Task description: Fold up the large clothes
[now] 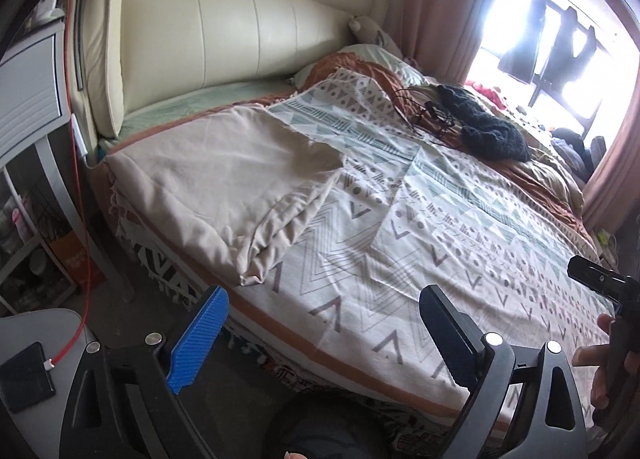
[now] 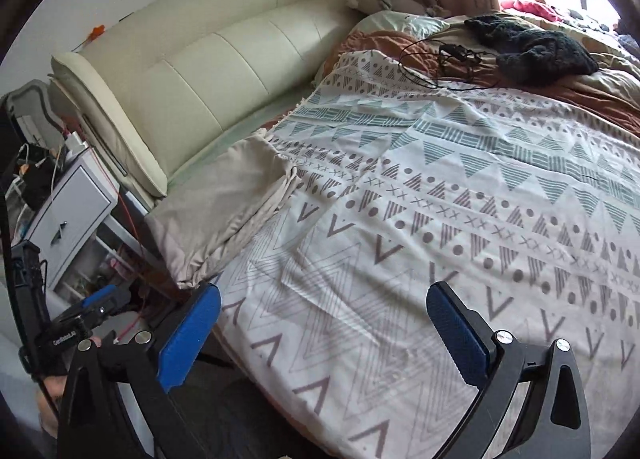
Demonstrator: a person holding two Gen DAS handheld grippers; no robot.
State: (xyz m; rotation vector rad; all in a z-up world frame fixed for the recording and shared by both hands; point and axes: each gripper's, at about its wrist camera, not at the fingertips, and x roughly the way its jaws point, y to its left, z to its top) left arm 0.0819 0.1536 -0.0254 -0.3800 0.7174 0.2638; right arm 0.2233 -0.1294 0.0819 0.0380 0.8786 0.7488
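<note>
A beige cloth point(image 1: 224, 183) lies folded in a thick rectangle on the left part of the bed, on the patterned bedspread point(image 1: 440, 227). It also shows in the right wrist view point(image 2: 224, 211) near the bed's left edge. My left gripper point(image 1: 324, 307) is open and empty, held above the bed's near edge, well short of the cloth. My right gripper point(image 2: 324, 307) is open and empty above the bedspread point(image 2: 440, 219), to the right of the cloth. The right gripper's tip shows in the left wrist view point(image 1: 600, 283), and the left gripper shows in the right wrist view point(image 2: 96, 307).
A dark knitted garment point(image 1: 492, 127) and black cables point(image 1: 428, 111) lie at the far side of the bed. A cream padded headboard point(image 1: 224, 31) stands behind. A grey nightstand point(image 2: 68, 207) with a red cable point(image 1: 84, 219) stands left of the bed. A bright window point(image 1: 552, 31) is at the right.
</note>
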